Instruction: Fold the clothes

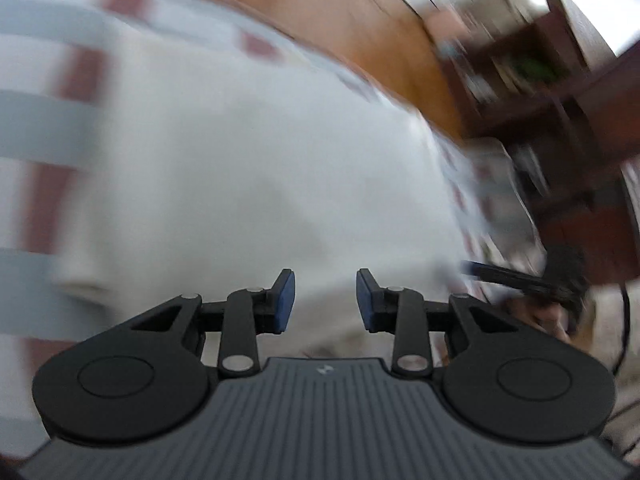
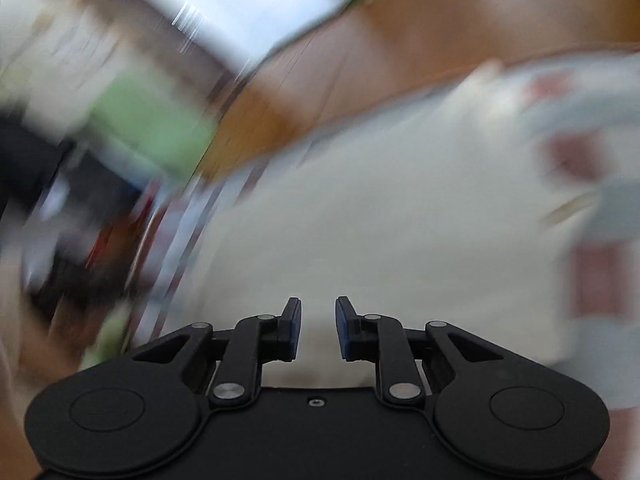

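A white garment lies spread on a checked grey, white and red cloth; both views are heavily blurred by motion. My left gripper is open just above the garment's near part, with nothing between its blue pads. In the right wrist view the same white garment fills the middle, and my right gripper is open over it, its blue pads apart and empty. At the right edge of the left wrist view the other gripper shows as a dark shape with a hand behind it.
The checked cloth covers the work surface. Beyond it is a brown wooden floor. Dark wooden furniture stands at the right in the left wrist view. Blurred green and dark objects lie to the left in the right wrist view.
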`<state>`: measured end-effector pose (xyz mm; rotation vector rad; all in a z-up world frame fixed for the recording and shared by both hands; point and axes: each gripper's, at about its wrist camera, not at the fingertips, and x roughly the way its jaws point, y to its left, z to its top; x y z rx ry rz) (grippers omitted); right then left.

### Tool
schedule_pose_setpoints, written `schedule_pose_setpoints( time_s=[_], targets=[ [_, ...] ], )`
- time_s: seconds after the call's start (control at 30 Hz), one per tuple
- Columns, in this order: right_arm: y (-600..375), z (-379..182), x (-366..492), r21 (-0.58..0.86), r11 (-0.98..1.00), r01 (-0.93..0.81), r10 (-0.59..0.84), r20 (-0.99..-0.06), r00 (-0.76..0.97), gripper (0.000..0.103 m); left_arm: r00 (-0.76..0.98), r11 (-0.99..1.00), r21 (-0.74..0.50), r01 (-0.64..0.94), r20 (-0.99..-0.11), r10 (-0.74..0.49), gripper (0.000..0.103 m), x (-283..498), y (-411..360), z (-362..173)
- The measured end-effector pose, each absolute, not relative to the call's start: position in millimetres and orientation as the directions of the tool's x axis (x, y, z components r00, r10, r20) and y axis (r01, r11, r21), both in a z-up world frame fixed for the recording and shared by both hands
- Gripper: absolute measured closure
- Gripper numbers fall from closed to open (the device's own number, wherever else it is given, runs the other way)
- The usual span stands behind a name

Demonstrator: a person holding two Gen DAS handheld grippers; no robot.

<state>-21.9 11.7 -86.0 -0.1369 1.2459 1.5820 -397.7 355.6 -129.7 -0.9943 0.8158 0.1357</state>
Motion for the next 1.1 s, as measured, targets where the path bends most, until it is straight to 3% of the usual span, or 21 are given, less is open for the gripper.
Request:
schedule_pose_setpoints(
  time_s=[0.13, 0.23, 0.37, 0.5, 0.6, 0.63, 0.67, 0.73, 0.8, 0.97, 1.1],
  targets=[
    [32.2, -104.4, -53.1, 0.554, 0.074, -0.829, 0.562, -0.71, -0.424, 0.078, 0.541, 0.712, -0.604, -0.358, -0.755, -0.369, 0.073, -343.3, 309.2, -152.4],
    [45.9, -116.5, -74.7, 0.48, 0.052, -0.876, 0.508, -0.768, -0.391, 0.077, 0.47, 0.836, -0.46, -0.299, -0.833, -0.291, 0.071, -321.2, 280.1, -160.9],
    [66.3, -120.7, -96.9, 0.357, 0.046, -0.933, 0.475, -0.829, -0.294, 0.069, 0.497, 0.854, -0.411, -0.319, -0.84, -0.218, 0.07, -312.1, 265.3, -168.0],
    [72.9, -117.4, -124.9, 0.149, -0.048, -0.988, 0.533, -0.832, -0.151, 0.069, 0.507, 0.918, -0.296, -0.266, -0.852, -0.128, 0.068, -311.6, 248.8, -159.9],
    [74.0, -118.6, -139.5, 0.014, -0.158, -0.987, 0.564, -0.82, -0.102, 0.071, 0.506, 0.923, -0.301, -0.239, -0.85, -0.146, 0.072, -311.0, 248.6, -161.5],
    [74.7, -119.7, -141.6, 0.025, -0.182, -0.983, 0.56, -0.819, -0.125, 0.087, 0.505, 0.92, -0.321, -0.227, -0.846, -0.17, 0.081, -311.1, 247.2, -160.4],
    [75.3, -120.5, -142.9, 0.053, -0.207, -0.977, 0.549, -0.82, -0.161, 0.092, 0.504, 0.915, -0.34, -0.216, -0.842, -0.194, 0.093, -311.1, 245.9, -159.4],
    [75.7, -116.7, -146.3, 0.102, -0.305, -0.947, 0.477, -0.844, -0.244, 0.092, 0.486, 0.891, -0.41, -0.193, -0.829, -0.276, 0.095, -308.6, 247.1, -161.4],
    [78.3, -119.9, -150.7, 0.097, -0.379, -0.92, 0.377, -0.892, -0.249, 0.092, 0.445, 0.875, -0.444, -0.194, -0.835, -0.325, 0.095, -308.0, 247.4, -168.7],
    [97.3, -123.3, -132.2, 0.227, -0.352, -0.908, 0.34, -0.873, -0.35, 0.089, 0.473, 0.892, -0.419, -0.171, -0.829, -0.299, 0.093, -305.0, 243.8, -158.0],
    [105.8, -127.4, -107.8, 0.409, -0.278, -0.869, 0.301, -0.822, -0.483, 0.08, 0.519, 0.901, -0.401, -0.166, -0.812, -0.267, 0.075, -301.4, 245.7, -146.1]
  ],
)
